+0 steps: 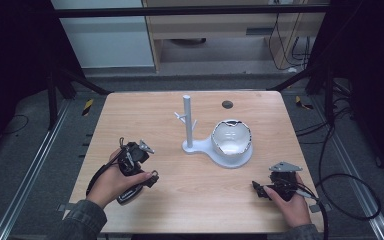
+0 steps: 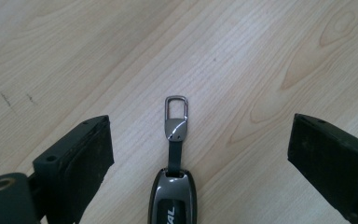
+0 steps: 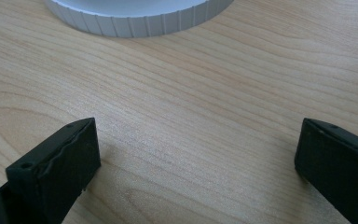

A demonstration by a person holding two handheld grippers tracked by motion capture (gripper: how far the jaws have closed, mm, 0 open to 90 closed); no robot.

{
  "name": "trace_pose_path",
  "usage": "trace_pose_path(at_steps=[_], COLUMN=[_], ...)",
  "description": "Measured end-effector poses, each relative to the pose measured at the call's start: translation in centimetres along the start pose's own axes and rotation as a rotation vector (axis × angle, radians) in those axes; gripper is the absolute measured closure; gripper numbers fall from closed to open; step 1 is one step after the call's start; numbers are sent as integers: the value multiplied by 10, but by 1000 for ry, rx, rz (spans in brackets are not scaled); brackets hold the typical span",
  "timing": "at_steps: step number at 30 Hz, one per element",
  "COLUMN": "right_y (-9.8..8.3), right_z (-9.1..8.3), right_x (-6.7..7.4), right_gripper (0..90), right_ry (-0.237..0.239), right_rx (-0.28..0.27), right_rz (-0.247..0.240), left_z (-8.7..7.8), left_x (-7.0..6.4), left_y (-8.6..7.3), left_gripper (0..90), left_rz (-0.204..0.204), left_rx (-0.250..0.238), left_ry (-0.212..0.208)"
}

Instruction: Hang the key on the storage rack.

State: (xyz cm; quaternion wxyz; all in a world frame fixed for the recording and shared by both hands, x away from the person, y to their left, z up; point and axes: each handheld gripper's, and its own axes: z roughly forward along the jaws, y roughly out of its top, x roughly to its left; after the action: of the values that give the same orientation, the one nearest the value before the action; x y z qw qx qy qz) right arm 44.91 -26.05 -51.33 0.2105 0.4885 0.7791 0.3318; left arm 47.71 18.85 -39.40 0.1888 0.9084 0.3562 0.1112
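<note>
left gripper (image 2: 200, 154) is spread wide over the near-left part of the table (image 1: 190, 175), with the key fob (image 2: 173, 198) lying flat on the wood between its 2 jaws and touching neither. its strap leads away from me to a small metal clasp (image 2: 176, 108). right gripper (image 3: 198, 158) is spread too, holding nothing, low over bare wood at the near-right; the ribbed white rim of the stand's base (image 3: 135, 21) sits just past it.

what worries me: the fob is slim, glossy and flat on the wood, so if i close without getting low enough the pads could skate over its top or squirt it out sideways. if i grab it near the strap end, the clasp may swing and drag on the table. i judge the jaws are centred well enough, but the fob body runs off the bottom of the left gripper view, so i cannot tell how much of it is inside the bite.

containers: 1 white bowl (image 1: 231, 138) with a dark-edged rim rests on the white stand's round base, right of the upright post (image 1: 187, 122) with its small pegs. the bowl looks empty, though its shiny inside makes that hard to be sure of.
</note>
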Motion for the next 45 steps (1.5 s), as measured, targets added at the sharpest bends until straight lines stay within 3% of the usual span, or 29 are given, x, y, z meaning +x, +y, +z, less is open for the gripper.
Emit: trace_pose_path(at_steps=[4,5,9,15,19,23,25,26,27,28,31,38,42,45], right_y=[-1,-1,-1,-1,-1,-1,-1,-1,-1,-1,-1,-1,-1,0], right_z=[-1,-1,-1,-1,-1,-1,-1,-1,-1,-1,0,0,0,-1], right_x=[0,0,0,1,1,1,1,1,1,1,1,1,1,1], right_gripper=[5,5,5,5,5,4,5,5,5,5,4,5,4,5], right_ry=[-4,-4,-4,-6,-7,-9,-9,-10,-9,-9,-17,-18,-18,-14], right_rx=[1,1,1,1,2,2,2,1,2,2,-1,0,0,1], right_rz=[6,6,7,8,10,11,10,11,11,12,6,6,6,14], left_z=[3,6,14,23,29,35,38,43,43,49,57,62,65,66], left_x=[0,1,4,9,16,23,23,22,22,21,21,23,22,22], left_y=[1,1,0,3,3,2,2,1,1,0,-2,-2,-3,-4], left_gripper=[104,128,151,118,120,181,208,259,270,294,353,493,503,515], left_rz=[17,22,4,-17,-27,-47,-36,-29,-29,-17,-5,4,35,35], left_rx=[51,85,122,157,173,201,212,223,223,258,297,311,347,347], left_ry=[-9,-22,-29,-29,4,-9,-25,-68,-68,-70,-62,-75,-72,-61])
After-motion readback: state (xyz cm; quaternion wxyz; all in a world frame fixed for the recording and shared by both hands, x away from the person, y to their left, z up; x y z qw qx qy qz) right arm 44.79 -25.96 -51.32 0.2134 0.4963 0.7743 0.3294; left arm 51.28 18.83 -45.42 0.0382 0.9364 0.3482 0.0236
